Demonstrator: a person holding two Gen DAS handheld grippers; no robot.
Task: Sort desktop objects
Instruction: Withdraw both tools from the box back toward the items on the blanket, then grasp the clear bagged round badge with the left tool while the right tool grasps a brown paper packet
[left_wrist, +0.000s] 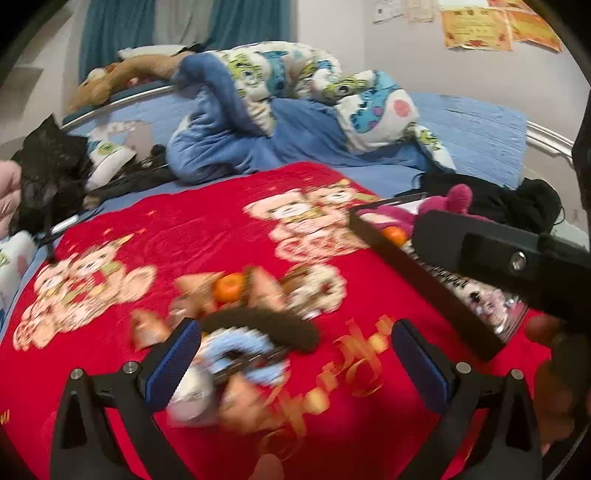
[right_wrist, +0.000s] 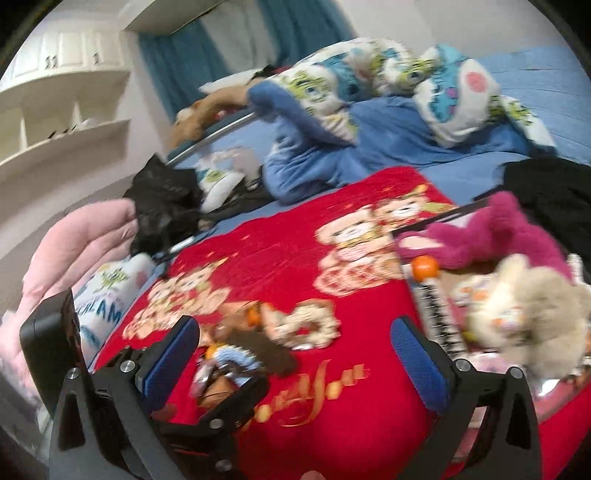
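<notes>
Small objects (left_wrist: 243, 317) heaped on blanket (left_wrist: 184, 229), tray (left_wrist: 424, 284) right, apparently holding toys (right_wrist: 480, 236)

Behind the red blanket (left_wrist: 229, 236) you have a blue sheet (left_wrist: 476, 133) with a rumpled cartoon quilt (left_wrist: 295, 77) heaped on it, and a brown plush toy (left_wrist: 122, 74) lying along the bed rail. To your left stand white shelves (right_wrist: 62, 122) and teal curtains (right_wrist: 177, 74). Yellow certificates (left_wrist: 476, 29) hang on the wall.
</notes>
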